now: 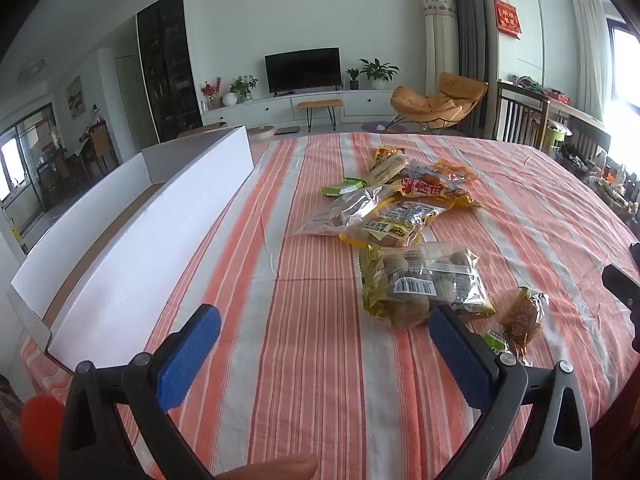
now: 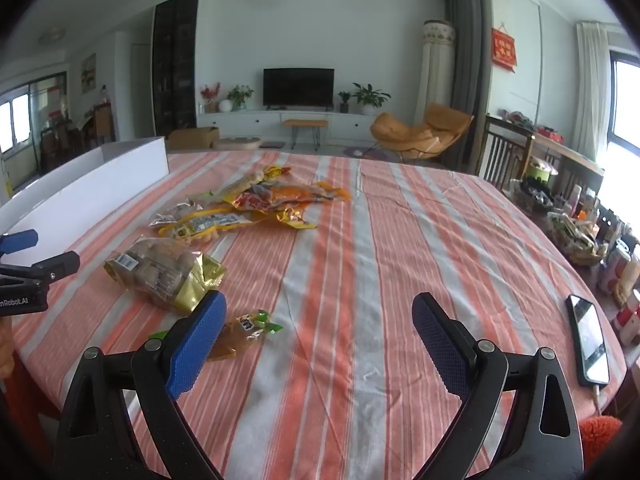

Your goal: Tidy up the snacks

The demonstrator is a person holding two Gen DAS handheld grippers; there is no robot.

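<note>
A living room with a dark television [image 2: 298, 87] on a low white cabinet lies beyond a big round table under an orange-and-white striped cloth [image 2: 360, 264]. The left gripper [image 1: 325, 344] hangs over the near edge with its blue-padded jaws spread wide and nothing between them but bare cloth. Touching the tip of its right pad, at about one o'clock, lies a clear-and-gold bag of brown round snacks [image 1: 426, 284], its long axis running roughly from ten to four o'clock, barcode label facing up. Just beside that bag, at two o'clock, sits a small brown wrapped snack [image 1: 522, 316], its length pointing away toward one o'clock. Farther out at twelve o'clock a loose heap of yellow and orange packets [image 1: 400, 200] overlaps itself, the bags mostly lying crosswise. A long white open box [image 1: 156, 232] stretches away at ten to eleven o'clock. The right gripper [image 2: 319, 322] also stands wide open and empty; the small brown snack lies just outside its left pad at nine o'clock, and a phone [image 2: 589, 340] rests at three o'clock near the table's rim.
</note>
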